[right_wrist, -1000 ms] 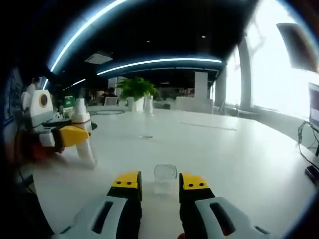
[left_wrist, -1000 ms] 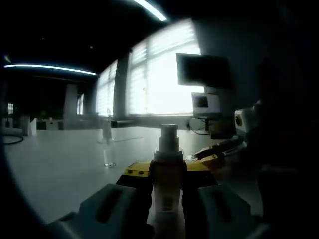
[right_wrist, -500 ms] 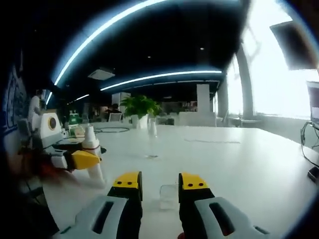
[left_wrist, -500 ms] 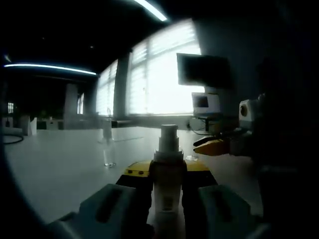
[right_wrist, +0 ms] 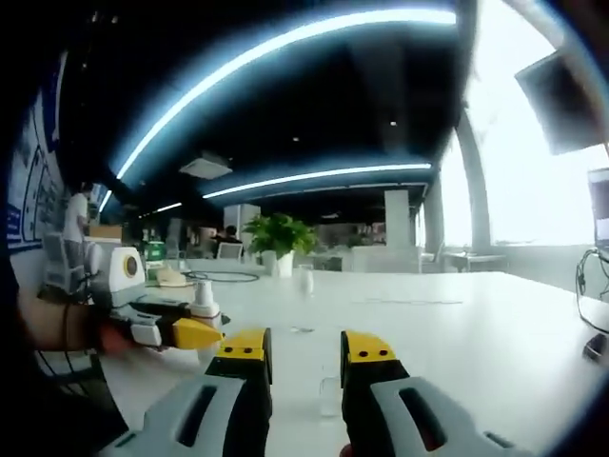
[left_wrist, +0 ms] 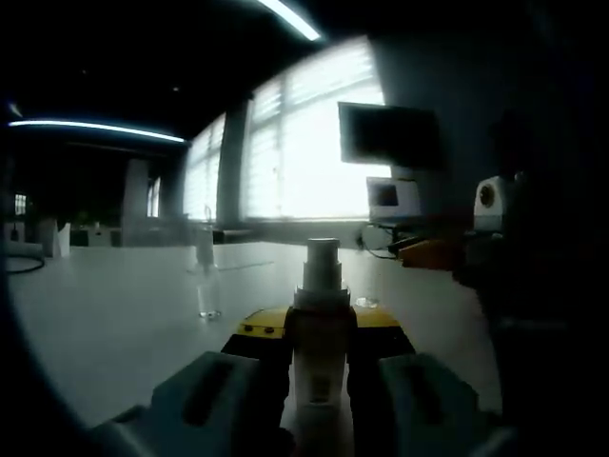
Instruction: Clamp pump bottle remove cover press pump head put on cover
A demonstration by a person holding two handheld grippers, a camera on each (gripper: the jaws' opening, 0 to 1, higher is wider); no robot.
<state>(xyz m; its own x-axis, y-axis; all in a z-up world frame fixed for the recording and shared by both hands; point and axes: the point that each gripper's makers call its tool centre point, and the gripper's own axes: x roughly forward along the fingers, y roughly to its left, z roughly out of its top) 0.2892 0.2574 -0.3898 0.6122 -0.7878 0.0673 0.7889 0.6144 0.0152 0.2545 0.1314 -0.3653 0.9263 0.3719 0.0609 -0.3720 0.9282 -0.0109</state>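
Left gripper (left_wrist: 320, 357): jaws pinched on the bottle (left_wrist: 321, 367), which stands upright between the yellow tips, base near or on the table (left_wrist: 114, 314); contact not visible. Right gripper (right_wrist: 306, 357): jaws spread, nothing between them.

Step in hand, as judged: cover is off, pump head (left_wrist: 322, 263) bare, so the press comes next. To do it well: keep the left clamp low on the body and steady; bring the right gripper over the head and push straight down along the bottle's axis. An off-centre push would likely tip the bottle in the clamp.

Bottle: pale, slim, cylindrical body, narrower collar, short white head on top. In the right gripper view it sits left of the jaws, held by the left gripper.

Cover (right_wrist: 330, 395): small, clear, on the table between and just beyond the right jaws. Farther off, a clear vessel (left_wrist: 208, 290) on the table; monitor (left_wrist: 390, 135) by the window.
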